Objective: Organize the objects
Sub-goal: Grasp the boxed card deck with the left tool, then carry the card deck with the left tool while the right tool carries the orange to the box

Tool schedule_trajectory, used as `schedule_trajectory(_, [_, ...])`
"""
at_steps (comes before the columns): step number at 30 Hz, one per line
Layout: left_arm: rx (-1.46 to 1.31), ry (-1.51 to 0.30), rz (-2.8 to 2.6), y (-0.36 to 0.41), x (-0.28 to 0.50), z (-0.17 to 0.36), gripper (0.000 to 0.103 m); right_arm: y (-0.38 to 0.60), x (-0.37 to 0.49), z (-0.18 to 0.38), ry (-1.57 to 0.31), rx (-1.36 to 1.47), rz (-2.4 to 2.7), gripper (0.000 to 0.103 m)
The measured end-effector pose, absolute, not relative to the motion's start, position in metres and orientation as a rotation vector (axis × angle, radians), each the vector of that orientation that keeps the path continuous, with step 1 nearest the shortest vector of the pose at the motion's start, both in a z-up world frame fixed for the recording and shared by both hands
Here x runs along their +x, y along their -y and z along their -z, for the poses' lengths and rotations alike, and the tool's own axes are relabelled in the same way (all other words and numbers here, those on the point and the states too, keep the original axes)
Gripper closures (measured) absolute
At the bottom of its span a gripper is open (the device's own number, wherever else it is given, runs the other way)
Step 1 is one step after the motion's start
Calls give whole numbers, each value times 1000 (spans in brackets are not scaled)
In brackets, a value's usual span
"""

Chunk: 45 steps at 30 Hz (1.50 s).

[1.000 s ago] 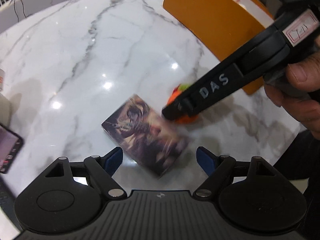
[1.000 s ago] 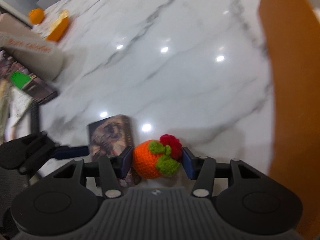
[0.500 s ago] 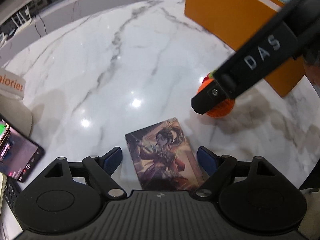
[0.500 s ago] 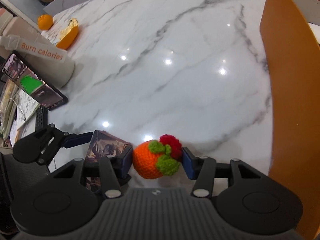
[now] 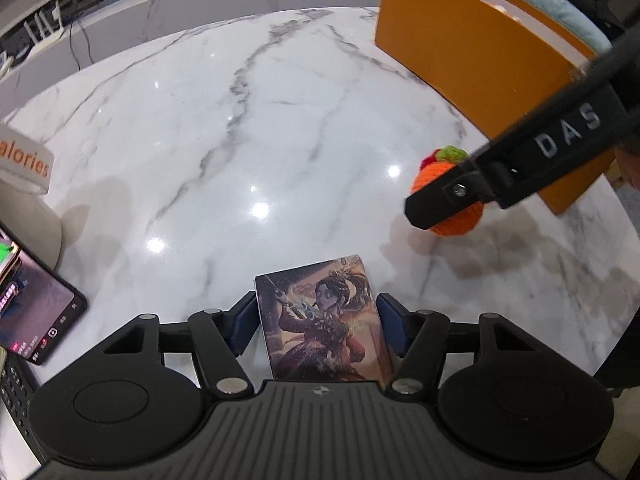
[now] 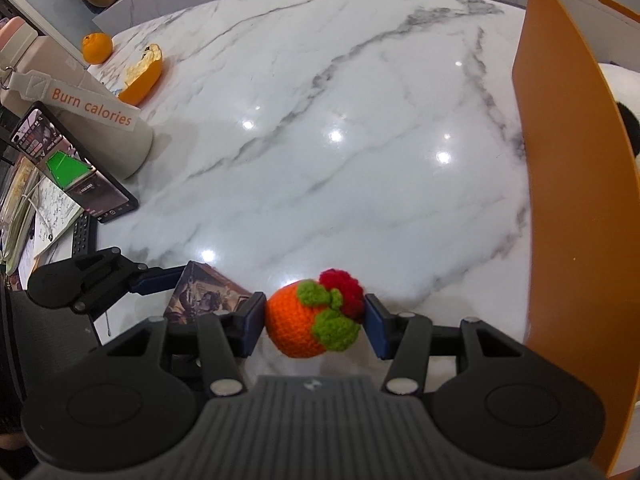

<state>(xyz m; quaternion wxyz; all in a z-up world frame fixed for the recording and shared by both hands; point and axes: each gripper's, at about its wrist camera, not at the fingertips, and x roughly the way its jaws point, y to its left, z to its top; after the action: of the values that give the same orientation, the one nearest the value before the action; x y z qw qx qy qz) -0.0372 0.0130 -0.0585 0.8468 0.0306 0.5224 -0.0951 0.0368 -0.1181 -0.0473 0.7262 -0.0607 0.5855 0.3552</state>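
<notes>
A flat box with a painted figure on it point(image 5: 320, 308) sits at the near edge of the marble table point(image 5: 280, 140). My left gripper point(image 5: 316, 320) is closing its jaws on the box, and both blue pads touch its sides. In the right wrist view the box point(image 6: 204, 300) shows tilted, beside the left gripper's fingers point(image 6: 156, 280). My right gripper point(image 6: 315, 316) is shut on a crocheted orange ball with green leaves and a red tuft point(image 6: 304, 320). It holds the ball just above the table, to the right of the box, close to the tall orange bin point(image 6: 568, 200).
The orange bin point(image 5: 480, 60) stands along the table's right side, with a plush toy point(image 6: 624, 100) inside. At the left are a lit phone point(image 6: 72, 168), a bottle with a "Burn calories" strap point(image 6: 92, 128), an orange point(image 6: 96, 48) and peel point(image 6: 144, 72).
The left gripper has moved over the box, squared up with it, and its jaws have closed in onto its sides. The right gripper still holds the crocheted ball, now further right of the box.
</notes>
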Motion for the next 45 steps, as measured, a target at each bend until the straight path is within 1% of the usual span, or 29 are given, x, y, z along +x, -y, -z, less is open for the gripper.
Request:
schedule_trajectory(7, [32,-1106,194,-22,-38,57,31,120,38,42,-1275,-134,-786,49])
schedule_trajectory(20, [26,-1039,179,-20,-39,42,33,125,40,22,-1207,-93,-795,49])
schedule_trajectory(28, [43,-946,155,-12,-38,15,34,143,46,-9,-1071,-13,-778,49])
schedule_trajectory(36, [69,-881,153,8,-30,-5,34,156,50,-26,-1012,37,-764,49])
schedule_trajectory(45, [31,-732,162,31,-9,-51,34,202,70,-52,-930,148,-688,49])
